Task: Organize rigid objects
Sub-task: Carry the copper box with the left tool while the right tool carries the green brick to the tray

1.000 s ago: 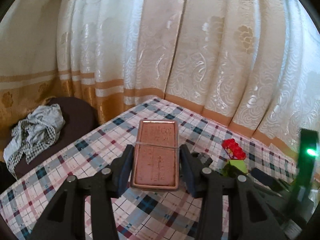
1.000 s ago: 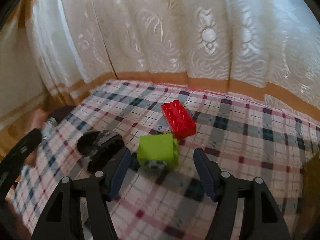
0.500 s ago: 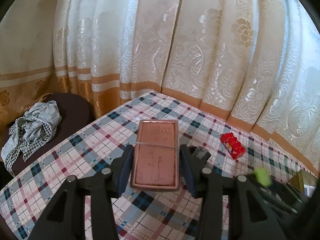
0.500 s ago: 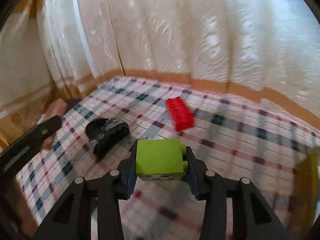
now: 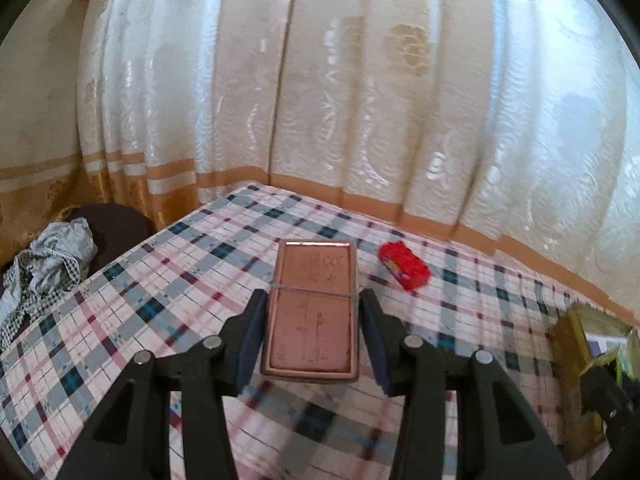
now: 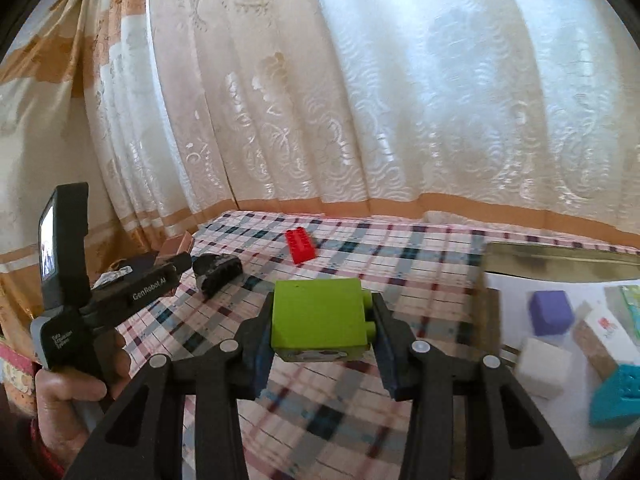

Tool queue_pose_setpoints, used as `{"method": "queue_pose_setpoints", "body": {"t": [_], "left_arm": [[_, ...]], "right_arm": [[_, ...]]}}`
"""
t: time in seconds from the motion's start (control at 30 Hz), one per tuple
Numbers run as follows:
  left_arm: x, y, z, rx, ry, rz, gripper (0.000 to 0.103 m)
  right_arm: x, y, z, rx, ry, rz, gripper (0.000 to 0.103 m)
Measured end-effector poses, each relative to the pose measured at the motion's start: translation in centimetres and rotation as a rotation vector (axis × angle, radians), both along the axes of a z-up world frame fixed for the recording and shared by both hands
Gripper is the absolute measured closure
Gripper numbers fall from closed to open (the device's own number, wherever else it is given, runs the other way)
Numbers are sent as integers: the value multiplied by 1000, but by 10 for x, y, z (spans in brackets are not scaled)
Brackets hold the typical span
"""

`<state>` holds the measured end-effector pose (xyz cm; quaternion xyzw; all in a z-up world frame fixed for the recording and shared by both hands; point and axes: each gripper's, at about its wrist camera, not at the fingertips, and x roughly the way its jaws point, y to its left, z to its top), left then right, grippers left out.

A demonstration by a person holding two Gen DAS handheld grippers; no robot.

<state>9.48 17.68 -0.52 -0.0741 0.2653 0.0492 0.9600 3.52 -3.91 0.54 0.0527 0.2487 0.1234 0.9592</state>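
green block (image 6: 320, 314): clamped in right gripper (image 6: 320, 332), held above the tablecloth (image 6: 360, 248), just left of the box (image 6: 560, 268)
pink case (image 5: 314, 312): clamped in left gripper (image 5: 312, 340), also held above the cloth, well left of the box
box: open, gold rim, white floor; already holds purple cube (image 6: 550, 312), white cube (image 6: 544, 368), teal block (image 6: 616, 396) and a few more pieces, too blurred to name
done: several pieces in the box, so my guess is the sort is well underway
left: green block and pink case to drop in; red brick (image 6: 300, 245) and black object (image 6: 218, 270) lie loose on the cloth, left of the box
around: curtain (image 6: 360, 100) behind the table; crumpled checked cloth (image 5: 44, 268) off the table, far from the box
in the way: box near wall sits between green block and box floor, needs clearing; nothing else on that path
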Motion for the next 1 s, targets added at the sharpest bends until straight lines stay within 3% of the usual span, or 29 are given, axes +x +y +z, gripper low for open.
{"method": "queue_pose_setpoints", "body": {"t": [0.43,1.0], "left_arm": [[-33,-84,5,89,-15,-71,57],[-53,-182,25,88,-59,-195,57]], "right_arm": [[-29,-62,2,-5,-21,-52,57],[-57,-146,20,-24,-91,-152,57]]}}
